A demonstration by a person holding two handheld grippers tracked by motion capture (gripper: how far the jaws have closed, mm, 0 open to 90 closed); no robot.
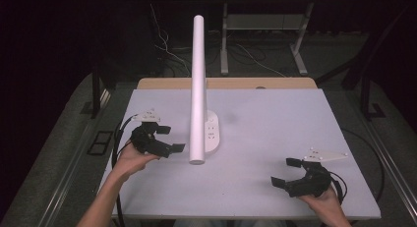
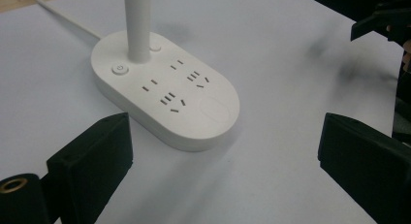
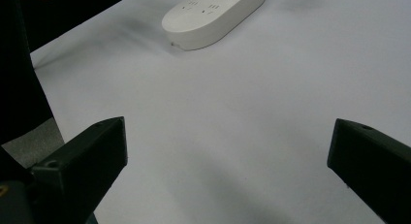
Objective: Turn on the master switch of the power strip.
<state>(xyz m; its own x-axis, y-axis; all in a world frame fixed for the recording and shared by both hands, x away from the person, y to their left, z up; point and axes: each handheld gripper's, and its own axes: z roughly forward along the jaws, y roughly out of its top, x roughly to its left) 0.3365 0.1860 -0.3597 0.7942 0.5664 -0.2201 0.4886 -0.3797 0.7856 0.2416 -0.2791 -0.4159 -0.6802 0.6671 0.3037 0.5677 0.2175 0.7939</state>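
Two grippers, left gripper (image 1: 165, 138) and right gripper (image 1: 286, 172), sit wide open and empty on the surface (image 1: 275, 124); a careless left nudge could perhaps topple the lamp (image 1: 198, 84) at frame centre.

No words, brand names or numbers can be read anywhere. The one sign is a power symbol on the round button (image 2: 120, 69) at the far left of the white socket base (image 2: 165, 95), beside its upright post; the mark is small and faint.
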